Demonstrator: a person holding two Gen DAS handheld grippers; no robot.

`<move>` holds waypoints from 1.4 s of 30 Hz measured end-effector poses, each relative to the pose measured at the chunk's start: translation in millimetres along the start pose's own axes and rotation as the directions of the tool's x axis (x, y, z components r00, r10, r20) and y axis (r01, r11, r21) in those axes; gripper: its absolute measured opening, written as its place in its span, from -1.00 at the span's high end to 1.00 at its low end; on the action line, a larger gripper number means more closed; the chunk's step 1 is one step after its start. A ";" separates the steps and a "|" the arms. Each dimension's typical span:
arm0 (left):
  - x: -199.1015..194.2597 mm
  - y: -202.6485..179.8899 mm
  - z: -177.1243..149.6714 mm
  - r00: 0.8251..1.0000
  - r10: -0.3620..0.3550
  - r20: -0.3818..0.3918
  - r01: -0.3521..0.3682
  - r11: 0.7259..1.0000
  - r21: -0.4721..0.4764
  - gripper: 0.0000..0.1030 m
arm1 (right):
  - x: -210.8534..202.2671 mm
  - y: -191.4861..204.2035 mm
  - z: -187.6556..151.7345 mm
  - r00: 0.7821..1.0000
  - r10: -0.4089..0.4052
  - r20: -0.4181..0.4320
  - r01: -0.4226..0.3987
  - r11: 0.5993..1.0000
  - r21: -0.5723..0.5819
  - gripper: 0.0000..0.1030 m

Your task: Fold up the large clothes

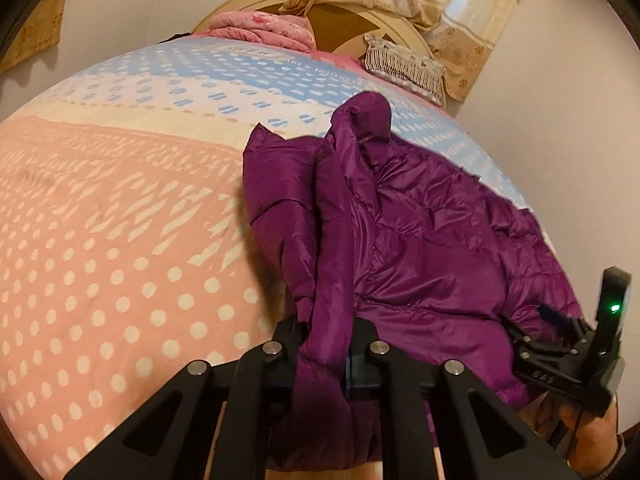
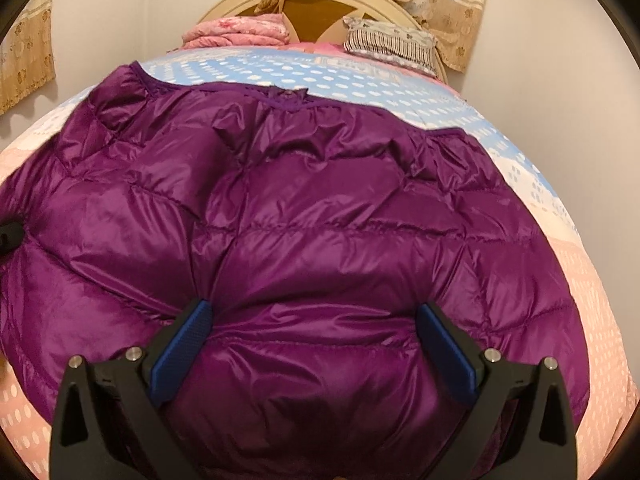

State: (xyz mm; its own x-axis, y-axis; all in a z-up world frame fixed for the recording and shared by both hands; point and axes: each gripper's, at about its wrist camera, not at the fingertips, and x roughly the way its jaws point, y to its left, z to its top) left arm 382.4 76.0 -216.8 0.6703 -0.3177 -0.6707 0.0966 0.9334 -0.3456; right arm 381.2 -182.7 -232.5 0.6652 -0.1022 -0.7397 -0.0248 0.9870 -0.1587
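Purple puffer jacket (image 2: 320,232) lies spread across the patterned bedspread (image 1: 120,240), hem end toward the headboard (image 2: 320,4), laid flat so it can be folded. Left gripper (image 1: 326,344) is clamped on a bunched strip of the jacket's near edge, likely to lift it over. Right gripper (image 2: 316,344) hovers spread wide over the near edge, pads (image 2: 184,344) gripping nothing.

The only lettering I can read is "OAS", stamped pale on the black body of the right gripper (image 1: 548,322), at four o'clock.
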 end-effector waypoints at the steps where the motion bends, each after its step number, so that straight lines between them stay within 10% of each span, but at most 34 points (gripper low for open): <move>1: -8.8 1.4 -1.8 1.000 -0.011 0.009 0.011 1.000 -0.009 0.81 | -3.2 4.5 -3.4 1.000 -0.017 -0.003 0.017 1.000 -0.013 -0.99; 6: -32.5 3.5 -6.0 0.999 -0.019 0.035 0.019 1.000 0.010 0.82 | -14.3 21.3 -10.9 0.998 -0.068 0.014 0.069 0.996 -0.050 -0.99; 14: -72.2 40.5 4.2 0.996 0.020 0.083 -0.017 0.999 -0.038 0.82 | -64.5 -35.6 -3.3 0.975 0.162 0.151 -0.173 0.983 0.066 -1.00; 22: -113.9 -38.6 49.3 0.975 0.007 0.222 -0.042 0.987 0.156 0.83 | -42.3 -165.6 -19.0 0.992 -0.061 0.109 0.027 0.958 0.287 -1.00; 32: -47.8 -258.6 16.0 0.978 -0.140 0.155 0.029 0.828 0.560 0.82 | -39.1 -229.4 -69.2 0.984 -0.177 -0.012 0.169 0.912 0.373 -1.00; 42: 46.4 -321.0 -77.0 0.998 -0.045 0.051 -0.007 0.674 0.739 0.70 | -46.4 -240.1 -94.9 0.992 -0.129 -0.003 0.118 0.899 0.422 -1.00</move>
State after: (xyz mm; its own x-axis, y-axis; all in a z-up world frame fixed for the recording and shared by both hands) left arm 325.8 -251.2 -187.5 0.7020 -0.3506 -0.6199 0.6037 0.7546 0.2569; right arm 285.5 -426.7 -222.1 0.6604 -0.2292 -0.7150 0.3718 0.9272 0.0461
